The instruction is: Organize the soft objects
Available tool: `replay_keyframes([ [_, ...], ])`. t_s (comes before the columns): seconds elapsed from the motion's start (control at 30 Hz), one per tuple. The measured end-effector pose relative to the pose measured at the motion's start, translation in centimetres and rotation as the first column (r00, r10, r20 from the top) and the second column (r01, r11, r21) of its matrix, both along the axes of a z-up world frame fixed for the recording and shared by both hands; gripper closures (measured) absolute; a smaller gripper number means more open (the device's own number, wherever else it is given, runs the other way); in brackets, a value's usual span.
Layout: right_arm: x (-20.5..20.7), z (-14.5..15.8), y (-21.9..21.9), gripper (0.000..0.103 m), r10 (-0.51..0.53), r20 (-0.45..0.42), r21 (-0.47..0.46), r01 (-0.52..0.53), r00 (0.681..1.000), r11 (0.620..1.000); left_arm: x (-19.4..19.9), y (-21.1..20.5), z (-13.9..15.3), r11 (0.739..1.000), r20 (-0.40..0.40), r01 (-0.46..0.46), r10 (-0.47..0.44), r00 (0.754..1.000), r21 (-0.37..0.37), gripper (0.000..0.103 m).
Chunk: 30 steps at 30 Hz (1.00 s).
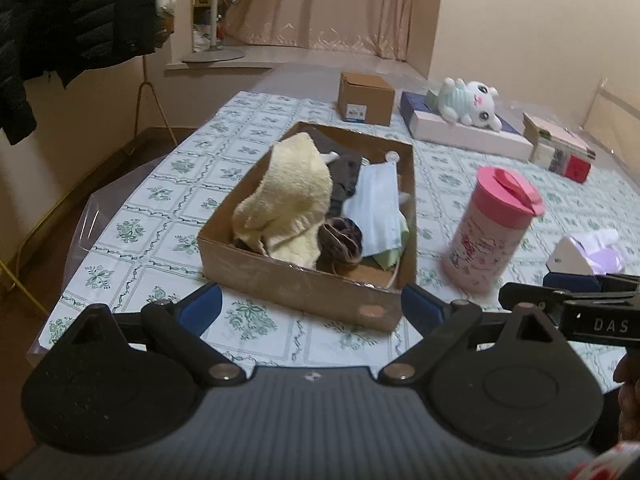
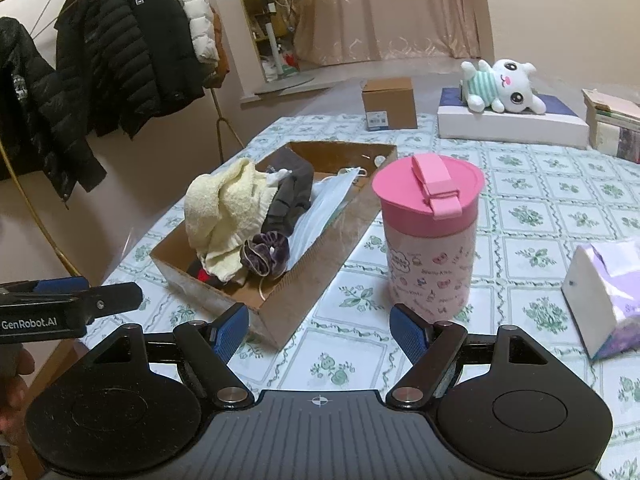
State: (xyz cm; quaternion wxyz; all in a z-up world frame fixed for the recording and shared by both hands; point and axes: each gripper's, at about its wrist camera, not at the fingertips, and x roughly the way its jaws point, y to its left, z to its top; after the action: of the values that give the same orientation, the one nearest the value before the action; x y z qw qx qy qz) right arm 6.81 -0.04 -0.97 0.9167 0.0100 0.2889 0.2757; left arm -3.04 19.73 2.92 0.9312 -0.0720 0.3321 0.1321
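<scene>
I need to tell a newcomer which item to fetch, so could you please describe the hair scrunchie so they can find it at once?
Start at the open brown cardboard box on the floral tablecloth, left of the pink-lidded cup. At its near end, against the cream towel, lies the dark purple velvet scrunchie. It alone is a small ruffled ring; its neighbours are flat or draped cloth.

Home: curtains [image 2: 384, 12] (coat rack [image 2: 100, 52] too)

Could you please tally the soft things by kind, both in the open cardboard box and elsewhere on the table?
Yellow towel: 1
Face mask: 1
Purple scrunchie: 1
Dark grey cloth: 1
Plush toy: 1
Total: 5, four in the box and the toy outside it.
</scene>
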Motion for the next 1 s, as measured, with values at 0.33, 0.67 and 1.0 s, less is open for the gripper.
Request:
replay_keyframes([
  [0.33,-2.2,0.2,-1.7,0.026,-0.025,-0.009,0.001,0.025,1.000,1.000,-0.8,-2.7,-0.5,0.999,-0.036,0.016,-0.017,0.999,-0.027,0.008],
  [0.67,-3.4,1.4,-3.7,0.026,-0.025,0.031,-0.024,0.025,0.999,0.999,-2.9,-5.1,0.2,0.999,-0.042,-0.011,0.009,0.999,-0.046,0.008],
  [1.0,-6.0,0.8,-5.0,0.026,0.013,0.029,-0.071,-0.011,1.000,0.997,-4.7,-7.4,0.4,0.999,-0.050,-0.037,0.036,0.998,-0.025,0.008],
])
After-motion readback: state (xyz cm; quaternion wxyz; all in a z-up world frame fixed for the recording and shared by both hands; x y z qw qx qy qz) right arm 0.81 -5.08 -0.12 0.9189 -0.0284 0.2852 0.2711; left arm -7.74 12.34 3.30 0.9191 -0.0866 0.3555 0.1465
